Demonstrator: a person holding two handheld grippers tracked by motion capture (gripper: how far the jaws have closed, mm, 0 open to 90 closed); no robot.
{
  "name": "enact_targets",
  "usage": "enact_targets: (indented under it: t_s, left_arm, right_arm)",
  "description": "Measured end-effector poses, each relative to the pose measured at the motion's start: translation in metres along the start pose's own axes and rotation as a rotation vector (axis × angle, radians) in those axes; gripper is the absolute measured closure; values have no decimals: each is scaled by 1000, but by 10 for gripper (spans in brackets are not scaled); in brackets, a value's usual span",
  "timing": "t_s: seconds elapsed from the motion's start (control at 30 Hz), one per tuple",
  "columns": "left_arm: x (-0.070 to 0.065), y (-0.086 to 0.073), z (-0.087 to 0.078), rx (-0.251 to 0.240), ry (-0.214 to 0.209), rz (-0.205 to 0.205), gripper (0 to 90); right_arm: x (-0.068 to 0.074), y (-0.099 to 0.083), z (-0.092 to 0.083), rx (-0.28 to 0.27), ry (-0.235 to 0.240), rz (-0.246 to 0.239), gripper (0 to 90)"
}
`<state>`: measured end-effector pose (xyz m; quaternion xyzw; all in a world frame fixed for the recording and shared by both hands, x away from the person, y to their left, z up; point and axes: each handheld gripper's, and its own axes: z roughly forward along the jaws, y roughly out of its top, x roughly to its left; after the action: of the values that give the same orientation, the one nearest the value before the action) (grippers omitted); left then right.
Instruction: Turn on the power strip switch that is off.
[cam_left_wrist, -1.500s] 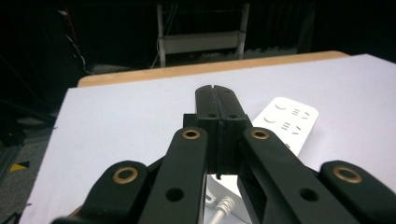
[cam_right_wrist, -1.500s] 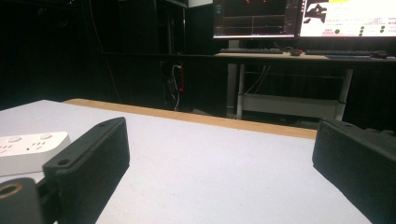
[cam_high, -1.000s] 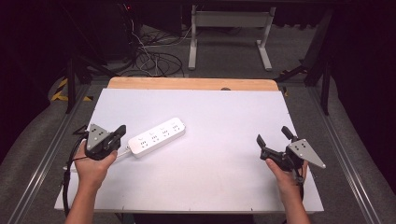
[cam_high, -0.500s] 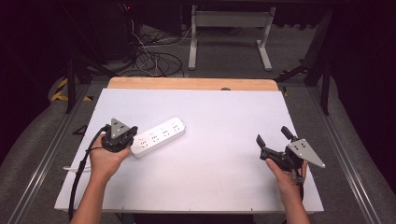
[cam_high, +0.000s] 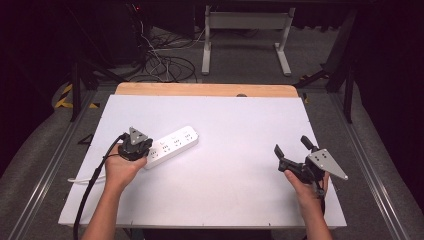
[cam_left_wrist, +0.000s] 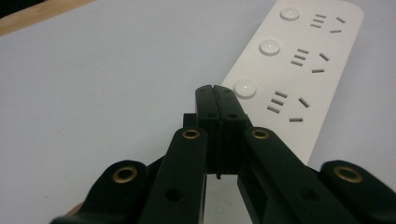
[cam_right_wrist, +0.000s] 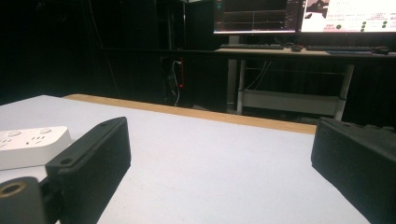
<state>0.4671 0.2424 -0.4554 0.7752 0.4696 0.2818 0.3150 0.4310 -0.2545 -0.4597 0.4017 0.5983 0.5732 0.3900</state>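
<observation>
A white power strip (cam_high: 175, 144) lies slantwise on the left half of the white tabletop (cam_high: 240, 125). My left gripper (cam_high: 141, 148) is over the strip's near left end, tilted down at it. In the left gripper view its jaws are pressed together with nothing between them, and the left gripper (cam_left_wrist: 215, 92) tips sit just beside a round white switch button (cam_left_wrist: 245, 88) on the power strip (cam_left_wrist: 303, 65). I cannot tell whether they touch it. My right gripper (cam_high: 291, 146) is held at the right of the table, open, with nothing between the right gripper (cam_right_wrist: 219, 158) jaws. The power strip (cam_right_wrist: 28, 145) shows far off at left.
A wooden strip (cam_high: 205, 90) runs along the table's far edge. A black cable (cam_high: 92, 185) trails from the left gripper toward the near left. Behind the table stand a metal frame (cam_high: 245, 30) and floor cables (cam_high: 160, 60). A desk with monitors (cam_right_wrist: 299, 18) is beyond.
My left gripper has moved right and forward, from beside the strip's left end to over it, pointing down at it. The right gripper has stayed in place, open.
</observation>
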Motion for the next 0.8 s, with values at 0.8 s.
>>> enact_targets:
  t_s: [0.8]
  left_arm:
    - [2, -1, 9, 55, -15, -21, 900]
  right_arm:
    - [1, -1, 0, 7, 3, -6, 58]
